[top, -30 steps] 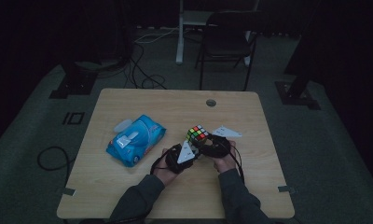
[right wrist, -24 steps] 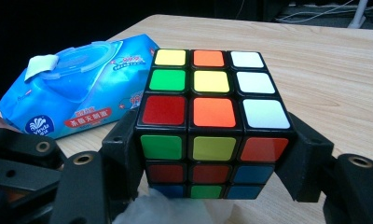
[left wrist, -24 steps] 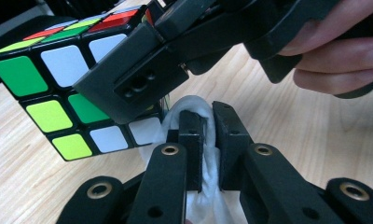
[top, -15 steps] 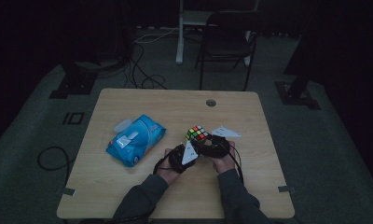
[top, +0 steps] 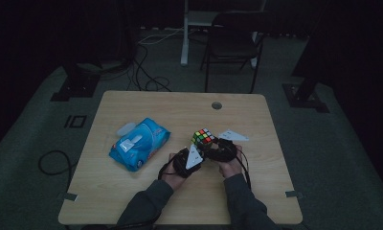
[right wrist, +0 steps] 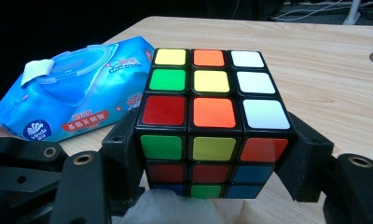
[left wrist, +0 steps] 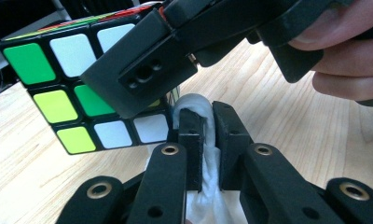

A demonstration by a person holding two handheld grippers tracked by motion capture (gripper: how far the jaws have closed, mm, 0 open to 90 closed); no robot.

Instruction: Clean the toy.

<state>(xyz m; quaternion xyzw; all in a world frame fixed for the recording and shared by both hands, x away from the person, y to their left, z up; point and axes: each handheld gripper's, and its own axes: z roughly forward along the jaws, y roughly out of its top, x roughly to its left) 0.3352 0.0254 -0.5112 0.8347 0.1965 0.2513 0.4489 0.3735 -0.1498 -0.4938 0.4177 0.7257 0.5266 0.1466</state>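
A scrambled Rubik's cube (top: 203,137) is held just above the wooden table (top: 180,110), right of centre. My right gripper (top: 217,147) is shut on the cube (right wrist: 212,116), one jaw on each side. My left gripper (top: 192,155) sits just left of it, shut on a white wipe (left wrist: 194,105). The folded wipe is pressed against the cube's lower corner (left wrist: 82,88). In the left gripper view, the right gripper's black jaw (left wrist: 142,70) crosses the cube's face. The wipe (right wrist: 175,205) also shows under the cube in the right gripper view.
A blue wet-wipe pack (top: 139,143) with its lid flap up lies left of the grippers, also seen as the wipe pack (right wrist: 68,98). A cable hole (top: 217,105) is in the table's far side. A chair (top: 232,43) stands beyond the table.
My left gripper with the wipe has shifted a little right, closer against the cube. The cube and right gripper have barely moved.
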